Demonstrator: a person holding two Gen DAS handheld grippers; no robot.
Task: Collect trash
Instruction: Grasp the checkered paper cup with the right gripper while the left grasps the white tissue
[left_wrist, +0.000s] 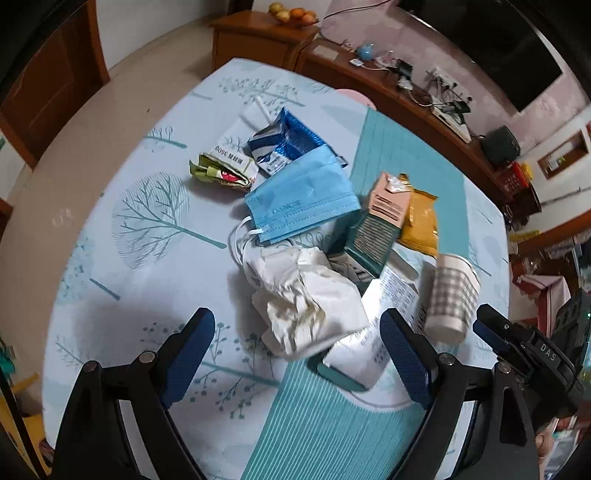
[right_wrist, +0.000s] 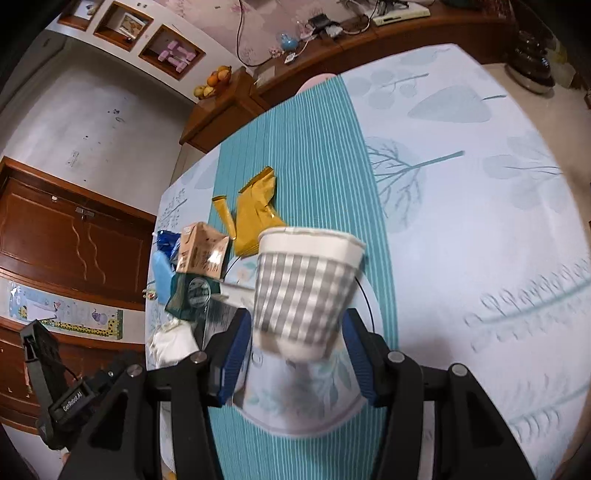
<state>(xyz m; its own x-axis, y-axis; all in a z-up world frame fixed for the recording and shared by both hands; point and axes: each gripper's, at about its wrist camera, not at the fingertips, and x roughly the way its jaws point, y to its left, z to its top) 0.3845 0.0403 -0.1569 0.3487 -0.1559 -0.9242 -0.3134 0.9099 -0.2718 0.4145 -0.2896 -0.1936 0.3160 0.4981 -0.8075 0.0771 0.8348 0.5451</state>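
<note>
Although the cup sat between the right fingers, contact was unclear, so these notes stayed cautious.

Right gripper (right_wrist: 295, 354): fingers spread either side of the cup (right_wrist: 306, 288); the pads looked near its base, but whether they pinched it I could not tell.

Cup place: upright and tilted, at the bench's 4 o'clock edge of the trash pile in the left view, just beside the white box (left_wrist: 384, 325).

Left gripper (left_wrist: 295, 354): fingers spread wide, pinching nothing, above the tissue (left_wrist: 306, 299).

Bench (right_wrist: 461, 184): covered by a tree-print cloth with a teal stripe.

Risk, cup: thin paper would likely crush if squeezed hard near the rim, or slip out if held only at the narrow base.

Risk, tissue: soft and loose; the fingers might close on one fold and drag the mask loops along.

Risk, crowding: both grippers worked close together and could knock each other.

Around, 12 o'clock of the tissue: blue mask (left_wrist: 303, 195), then a blue foil pouch (left_wrist: 291, 140).

Around, 10 o'clock: green wrapper (left_wrist: 218, 173).

Around, 2 o'clock: peach-and-green carton (left_wrist: 380, 221) and yellow packet (left_wrist: 421, 218), crowding the cup's far side.
</note>
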